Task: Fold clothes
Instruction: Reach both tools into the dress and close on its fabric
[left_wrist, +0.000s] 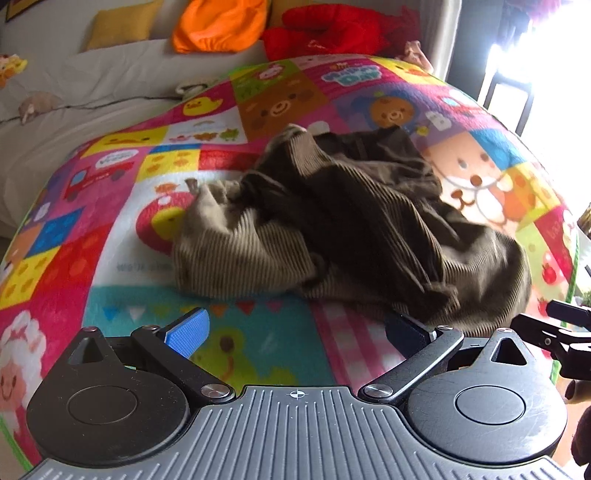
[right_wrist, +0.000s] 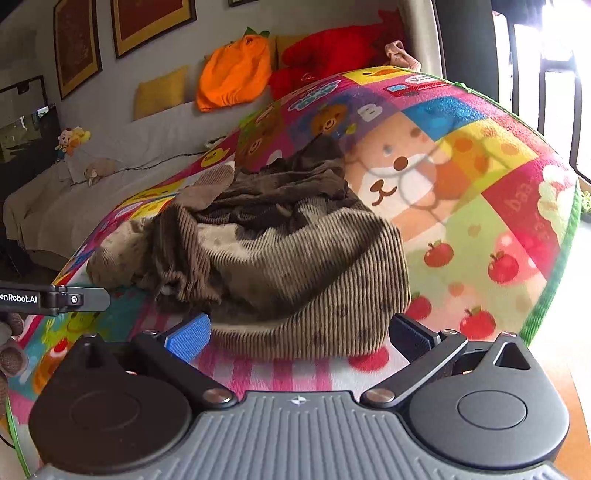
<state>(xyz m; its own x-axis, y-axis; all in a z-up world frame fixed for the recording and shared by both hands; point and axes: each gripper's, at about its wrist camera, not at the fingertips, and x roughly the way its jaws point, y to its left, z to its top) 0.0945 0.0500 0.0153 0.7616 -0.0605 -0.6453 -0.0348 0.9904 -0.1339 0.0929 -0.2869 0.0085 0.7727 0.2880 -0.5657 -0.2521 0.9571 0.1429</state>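
Note:
A brown corduroy garment (left_wrist: 332, 221) lies crumpled in a heap on a colourful cartoon-print play mat (left_wrist: 110, 229). My left gripper (left_wrist: 295, 332) is open just short of the heap's near edge, nothing between its blue pads. In the right wrist view the same corduroy garment (right_wrist: 288, 258) bulges close in front, with its ribbed near fold lying between the fingers of my open right gripper (right_wrist: 299, 336). The pads stand wide apart and do not pinch the cloth. The right gripper (left_wrist: 557, 332) also shows at the right edge of the left wrist view.
Behind the play mat (right_wrist: 480, 206) stands a grey sofa (left_wrist: 92, 85) with a yellow cushion (left_wrist: 122, 22), an orange plush (left_wrist: 221, 26) and a red plush (left_wrist: 332, 29). Small soft toys (right_wrist: 72, 138) sit on the sofa. A bright window (right_wrist: 561, 74) is at the right.

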